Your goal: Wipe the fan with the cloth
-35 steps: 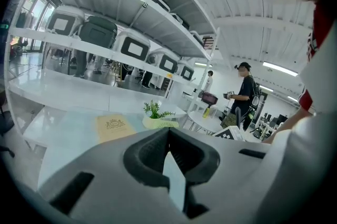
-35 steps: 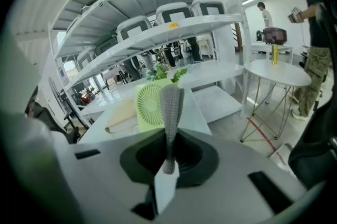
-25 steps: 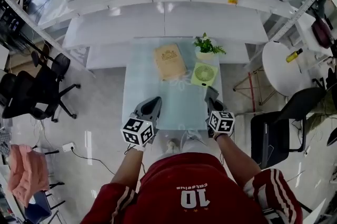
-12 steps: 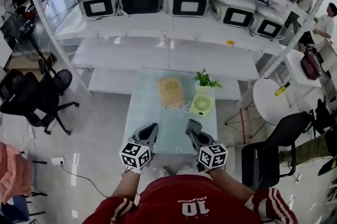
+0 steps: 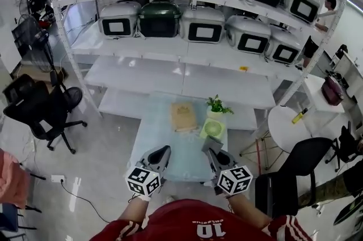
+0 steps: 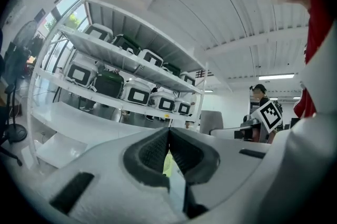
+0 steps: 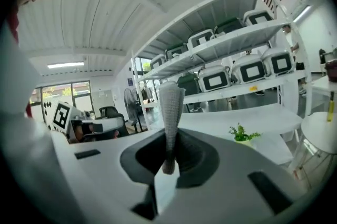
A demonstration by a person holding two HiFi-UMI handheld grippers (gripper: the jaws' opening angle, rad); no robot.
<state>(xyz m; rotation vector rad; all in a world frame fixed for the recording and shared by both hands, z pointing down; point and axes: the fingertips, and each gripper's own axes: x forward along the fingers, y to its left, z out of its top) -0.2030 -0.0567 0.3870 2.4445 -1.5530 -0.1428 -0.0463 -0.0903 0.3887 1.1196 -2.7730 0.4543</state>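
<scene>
The person holds both grippers low over the near edge of a pale glass table point(image 5: 161, 140), the marker cubes toward the body. The left gripper point(image 6: 168, 136) has its fingers pressed flat together, with nothing between them. The right gripper point(image 7: 169, 154) has its fingers closed on a grey cloth point(image 7: 171, 104), which stands up out of the pads as a narrow folded strip. The fan point(image 5: 212, 129), a small light-green one, lies on the far right part of the table, ahead of the right gripper and apart from the cloth. Just left of the fan lies a tan book point(image 5: 183, 116), and just behind the fan stands a small green plant point(image 5: 216, 104) in a white pot. Behind the table rises a white rack of shelves point(image 5: 187, 81) that carries rows of grey and dark green cases point(image 5: 204, 32) with dark windows. A black office chair point(image 5: 39, 109) stands on the floor to the left, and a small round white table point(image 5: 289, 129) stands to the right.
</scene>
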